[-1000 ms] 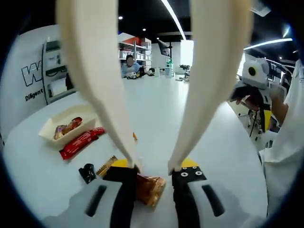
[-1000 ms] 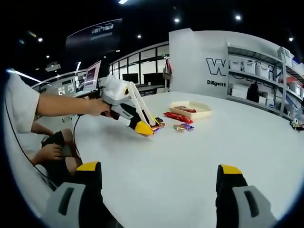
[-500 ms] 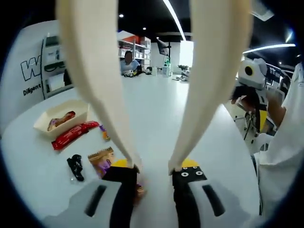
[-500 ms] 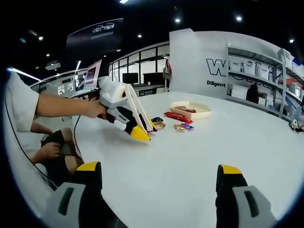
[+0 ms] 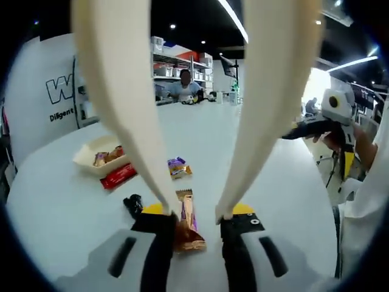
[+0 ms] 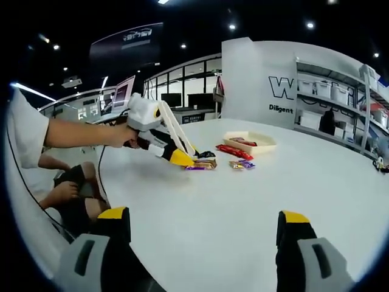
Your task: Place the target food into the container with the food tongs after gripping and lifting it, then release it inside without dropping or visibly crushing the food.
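Hovering low over the desk (image 5: 267, 182), my left tongs (image 5: 194, 214) stand a little apart, straddling a brown snack packet (image 5: 187, 222) that lies between the tips; whether they press it yet I cannot tell. In the right gripper view the same left tongs (image 6: 189, 162) point down at that packet (image 6: 203, 164), which seems to rest on the desk. My right tongs (image 6: 200, 234) are spread wide and carry nothing, held well away.

To do this well I judge I should close gently on the packet's middle, just enough to hold without denting it, then raise it straight and level. Beyond it lie a small black piece (image 5: 132, 204), a purple packet (image 5: 177, 167) and a red bar (image 5: 119, 175). The cream container (image 5: 97, 154), already holding some snacks, sits just behind the red bar; I should carry over those items and let go low inside.
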`<state>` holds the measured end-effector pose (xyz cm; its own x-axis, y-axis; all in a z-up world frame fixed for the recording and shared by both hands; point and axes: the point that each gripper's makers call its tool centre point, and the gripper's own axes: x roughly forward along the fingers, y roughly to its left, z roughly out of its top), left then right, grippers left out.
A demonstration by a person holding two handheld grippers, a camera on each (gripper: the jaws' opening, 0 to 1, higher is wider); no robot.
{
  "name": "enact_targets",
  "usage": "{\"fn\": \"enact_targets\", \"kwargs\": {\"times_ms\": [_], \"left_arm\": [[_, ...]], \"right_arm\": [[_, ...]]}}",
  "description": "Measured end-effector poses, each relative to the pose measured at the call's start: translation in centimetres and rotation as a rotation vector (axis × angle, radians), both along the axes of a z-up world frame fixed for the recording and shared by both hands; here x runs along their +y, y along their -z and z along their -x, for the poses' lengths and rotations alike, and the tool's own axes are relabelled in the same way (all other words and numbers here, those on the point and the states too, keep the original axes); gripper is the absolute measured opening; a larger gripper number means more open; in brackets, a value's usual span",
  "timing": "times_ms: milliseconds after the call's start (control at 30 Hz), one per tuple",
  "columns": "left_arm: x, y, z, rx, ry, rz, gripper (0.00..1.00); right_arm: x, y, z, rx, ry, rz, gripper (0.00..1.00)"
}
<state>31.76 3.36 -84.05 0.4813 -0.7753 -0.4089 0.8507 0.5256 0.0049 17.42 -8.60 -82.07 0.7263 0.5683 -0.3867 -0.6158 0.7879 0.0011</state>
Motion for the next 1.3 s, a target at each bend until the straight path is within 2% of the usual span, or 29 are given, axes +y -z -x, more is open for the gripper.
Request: {"fn": "enact_targets", "kwargs": {"times_ms": [267, 367, 533, 633, 733, 900, 1200, 1300], "left_arm": [[-0.6, 0.8, -1.1, -0.008, -0.021, -0.017, 0.29], [-0.4, 1.0, -1.8, 0.015, -0.071, -0.007, 0.29], [-0.3, 1.9, -2.4, 0.025, -0.088, -0.026, 0.30], [-0.2, 2.3, -2.5, 0.061, -0.117, -0.013, 0.30], [-0.4, 2.7, -2.4, 0.072, -0.111, -0.018, 0.30], [-0.5, 2.6, -2.3, 0.056, -0.102, -0.023, 0.30], [-0.3, 2.7, -2.2, 0.037, -0.093, -0.048, 0.22], [-0.4, 2.7, -2.0, 0.062, -0.100, -0.031, 0.20]], "right_arm": [[-1.0, 0.0, 0.1, 0.000, 0.017, 0.001, 0.99], [-1.2, 0.0, 0.1, 0.000, 0.021, -0.004, 0.99], [-1.2, 0.3, 0.0, 0.005, 0.019, 0.004, 0.99], [-1.4, 0.5, 0.0, 0.009, 0.020, 0.004, 0.99], [-1.5, 0.7, -0.1, 0.012, 0.021, 0.008, 0.99], [-1.7, 0.9, -0.3, 0.017, 0.025, 0.007, 0.98], [-1.6, 1.5, -0.5, 0.029, 0.022, 0.013, 0.98], [-1.5, 1.7, -0.5, 0.036, 0.020, 0.017, 0.99]]}}
